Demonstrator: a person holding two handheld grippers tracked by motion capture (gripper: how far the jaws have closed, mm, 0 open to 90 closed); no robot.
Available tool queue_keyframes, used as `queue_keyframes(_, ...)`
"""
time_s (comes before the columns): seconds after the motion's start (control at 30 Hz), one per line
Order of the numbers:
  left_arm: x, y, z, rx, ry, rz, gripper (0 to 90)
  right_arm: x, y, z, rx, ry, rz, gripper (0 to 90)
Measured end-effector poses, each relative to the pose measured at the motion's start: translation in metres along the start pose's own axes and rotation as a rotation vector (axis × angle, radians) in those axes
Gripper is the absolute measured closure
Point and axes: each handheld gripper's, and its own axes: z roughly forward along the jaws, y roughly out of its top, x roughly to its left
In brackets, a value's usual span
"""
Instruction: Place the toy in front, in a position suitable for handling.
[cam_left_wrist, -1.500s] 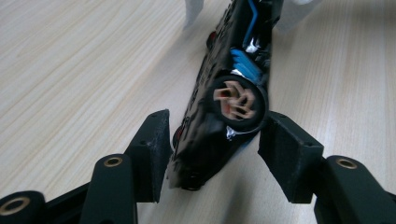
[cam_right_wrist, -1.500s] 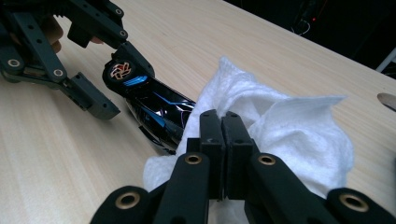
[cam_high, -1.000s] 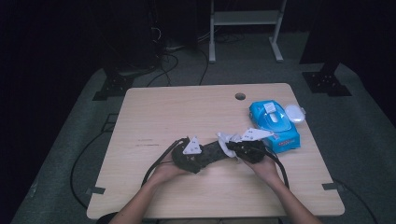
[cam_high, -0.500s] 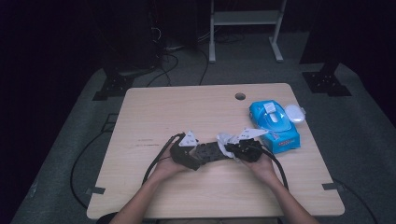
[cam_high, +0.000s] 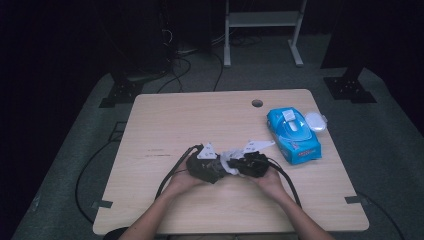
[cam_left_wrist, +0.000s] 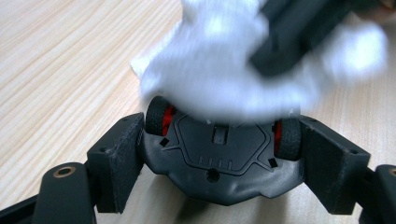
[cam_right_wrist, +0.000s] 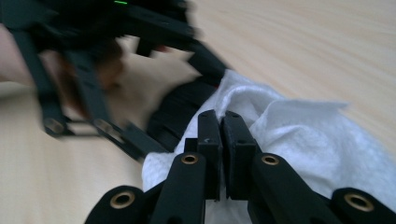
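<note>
A black toy car (cam_left_wrist: 219, 158) lies underside up between the jaws of my left gripper (cam_left_wrist: 224, 140). The pads press on its red-hubbed wheels; these jaws have just been closing on it. My right gripper (cam_right_wrist: 220, 121) is shut on a white wipe (cam_right_wrist: 299, 135) and holds it against the car (cam_right_wrist: 182, 112). In the left gripper view the wipe (cam_left_wrist: 219, 79) drapes over the car's far end. In the high view both grippers meet at the table's front middle, left gripper (cam_high: 212, 167) and right gripper (cam_high: 240, 165), with the wipe (cam_high: 231, 156) bunched between them.
A blue pack of wipes (cam_high: 293, 135) lies at the right of the wooden table (cam_high: 200, 115), with a white round lid (cam_high: 316, 121) beside it. A small hole (cam_high: 257, 103) sits near the far edge. Cables trail off the front left.
My right gripper has slid left and a little toward the front edge with the wipe, closing up against the left gripper. The left hand has stayed in place.
</note>
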Motion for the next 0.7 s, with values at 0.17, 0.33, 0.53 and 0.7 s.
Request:
queue_keyframes(0.17,0.000,-0.001,-0.001,0.000,-0.004,0.007,21.2,-0.005,0.000,-0.005,0.018,-0.037,-0.012,86.3)
queue_keyframes(0.33,0.003,-0.003,-0.004,0.006,-0.039,-0.009,21.7,-0.015,-0.005,-0.018,0.031,-0.053,0.010,83.7)
queue_keyframes(0.53,0.002,-0.003,-0.004,0.007,-0.034,-0.007,22.4,-0.004,0.004,-0.020,0.100,-0.069,-0.102,58.5)
queue_keyframes(0.7,0.002,-0.003,-0.004,0.007,-0.033,0.000,22.4,-0.002,0.011,-0.042,0.121,-0.136,-0.149,47.6)
